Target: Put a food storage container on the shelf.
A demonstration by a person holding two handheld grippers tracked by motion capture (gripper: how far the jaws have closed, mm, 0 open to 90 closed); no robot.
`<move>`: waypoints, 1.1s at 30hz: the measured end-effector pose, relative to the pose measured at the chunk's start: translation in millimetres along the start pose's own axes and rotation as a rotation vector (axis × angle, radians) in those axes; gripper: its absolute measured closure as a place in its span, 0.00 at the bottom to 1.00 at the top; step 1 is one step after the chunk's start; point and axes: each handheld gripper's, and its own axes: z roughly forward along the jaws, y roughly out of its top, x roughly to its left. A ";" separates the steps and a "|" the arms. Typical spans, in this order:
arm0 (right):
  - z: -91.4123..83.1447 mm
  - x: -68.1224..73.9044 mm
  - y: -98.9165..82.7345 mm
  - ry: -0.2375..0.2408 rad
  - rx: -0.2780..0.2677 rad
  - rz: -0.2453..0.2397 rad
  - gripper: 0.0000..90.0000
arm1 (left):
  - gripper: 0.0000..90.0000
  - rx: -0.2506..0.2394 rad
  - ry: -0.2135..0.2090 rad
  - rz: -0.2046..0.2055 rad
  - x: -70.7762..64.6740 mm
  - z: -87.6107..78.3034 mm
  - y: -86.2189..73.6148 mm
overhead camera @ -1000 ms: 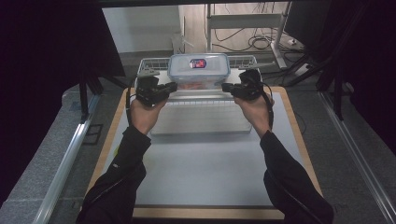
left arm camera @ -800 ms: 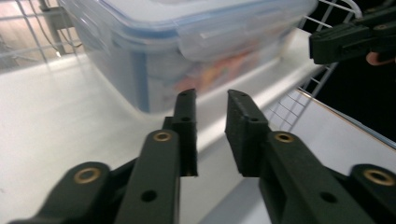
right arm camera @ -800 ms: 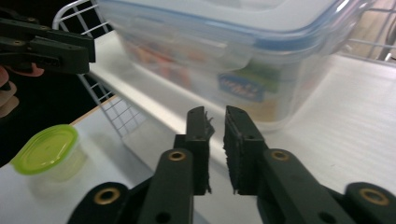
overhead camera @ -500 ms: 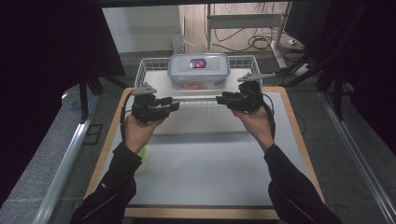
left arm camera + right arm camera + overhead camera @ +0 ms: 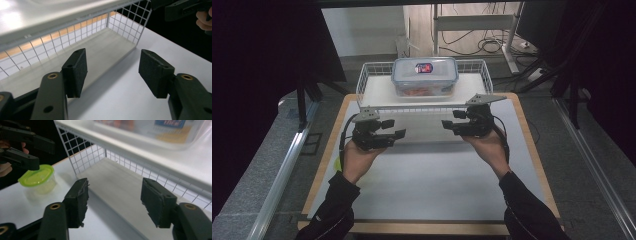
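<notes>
On the tabletop (image 5: 422, 180), in front of the wire basket (image 5: 368, 80), the left gripper (image 5: 398, 129) and right gripper (image 5: 448, 125) are being held with fingers (image 5: 75, 72) half spread, just opened, nothing between them. The clip-lid container (image 5: 425, 76) is resting on the basket's tray. The near rim is probably being risked: a careless approach could nudge the basket and shift the container.
</notes>
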 end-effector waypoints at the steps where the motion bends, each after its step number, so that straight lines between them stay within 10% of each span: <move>1: -0.7 2.8 -5.9 -0.002 0.004 -0.009 0.38 | 0.40 0.004 -0.007 0.005 -2.9 0.2 -4.0; 33: -23.2 24.2 -79.2 0.002 0.025 -0.012 0.04 | 0.02 0.018 -0.007 0.048 -44.0 -6.0 -85.6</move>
